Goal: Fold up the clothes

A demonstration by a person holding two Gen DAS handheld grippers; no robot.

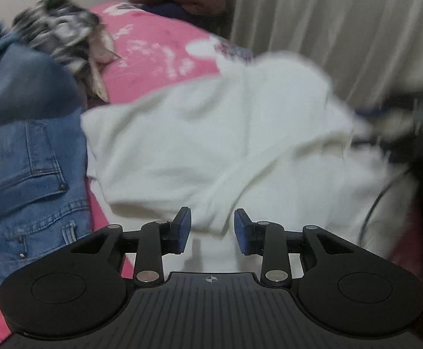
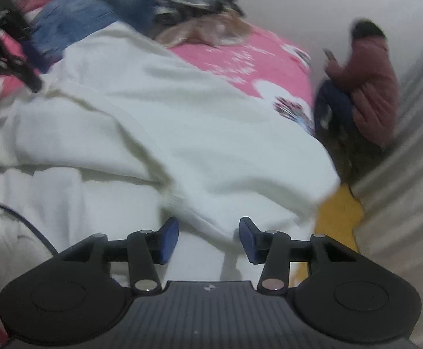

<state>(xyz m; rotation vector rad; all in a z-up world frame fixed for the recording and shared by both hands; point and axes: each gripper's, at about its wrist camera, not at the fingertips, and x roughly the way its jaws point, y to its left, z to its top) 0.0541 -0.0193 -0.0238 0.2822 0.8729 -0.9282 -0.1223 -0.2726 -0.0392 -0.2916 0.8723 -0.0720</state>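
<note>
The white garment (image 1: pixel 226 133) lies half-folded on the pink bedspread (image 1: pixel 159 49), jeans (image 1: pixel 28 160) at its nine o'clock, while the left gripper (image 1: pixel 212 231) and right gripper (image 2: pixel 208 240) hover with jaws parted and empty above its six o'clock hem, seemingly letting the fold settle.

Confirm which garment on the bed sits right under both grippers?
The white garment: plain white, spread directly ahead of both grippers. The blue jeans and the black-and-white patterned piece lie farther off.
</note>
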